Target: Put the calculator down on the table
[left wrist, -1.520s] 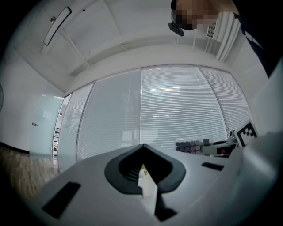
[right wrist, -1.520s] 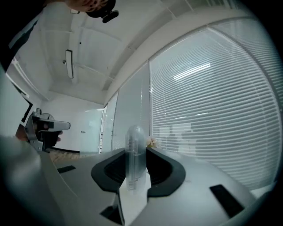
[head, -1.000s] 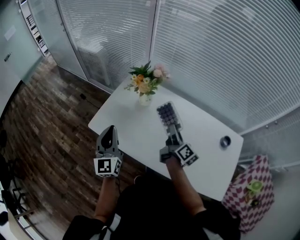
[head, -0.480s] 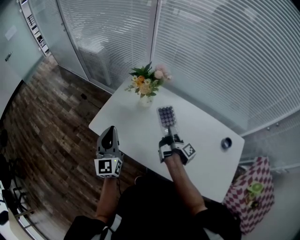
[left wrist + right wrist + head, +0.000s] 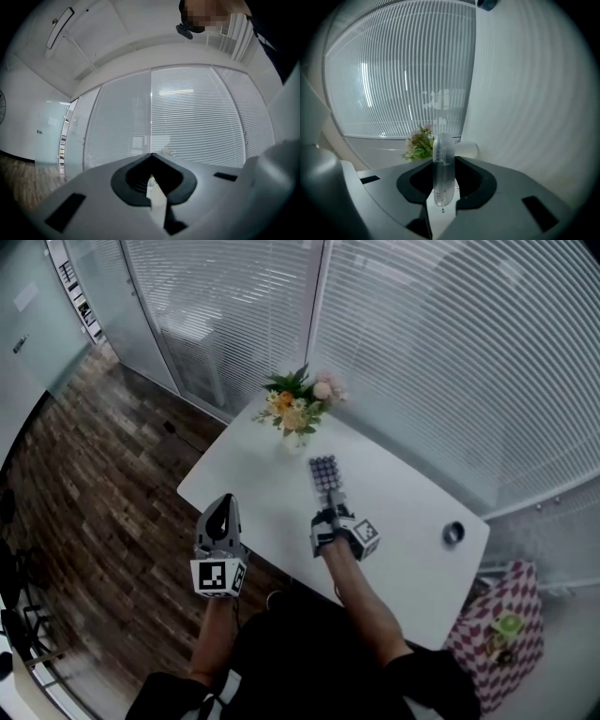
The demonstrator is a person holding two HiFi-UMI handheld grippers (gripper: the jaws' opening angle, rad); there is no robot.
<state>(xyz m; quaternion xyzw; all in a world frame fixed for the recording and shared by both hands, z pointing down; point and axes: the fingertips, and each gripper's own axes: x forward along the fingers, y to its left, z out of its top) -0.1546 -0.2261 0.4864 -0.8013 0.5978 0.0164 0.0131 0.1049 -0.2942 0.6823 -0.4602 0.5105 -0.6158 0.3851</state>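
The calculator point(image 5: 323, 473), pale grey with rows of dark round keys, hangs low over the middle of the white table point(image 5: 246, 493). My right gripper point(image 5: 331, 506) is shut on its near end. In the right gripper view the calculator point(image 5: 443, 164) shows edge-on as a thin pale slab clamped between the dark pads of the right gripper point(image 5: 443, 177). Whether it touches the tabletop I cannot tell. My left gripper point(image 5: 218, 518) hangs beyond the table's near left edge, over the floor. In the left gripper view the left gripper point(image 5: 151, 157) has its jaws together with nothing in them.
A vase of flowers point(image 5: 296, 412) stands at the table's far edge, just beyond the calculator, and the flowers point(image 5: 420, 143) also show past the right jaws. A small dark round object point(image 5: 453, 533) lies near the table's right end. A checkered bag point(image 5: 495, 634) sits beside the table at the right. Slatted blinds wall off the far side.
My right gripper has sunk toward the table with the calculator and rolled, so the calculator lies flatter and lower. The left gripper has stayed where it was.
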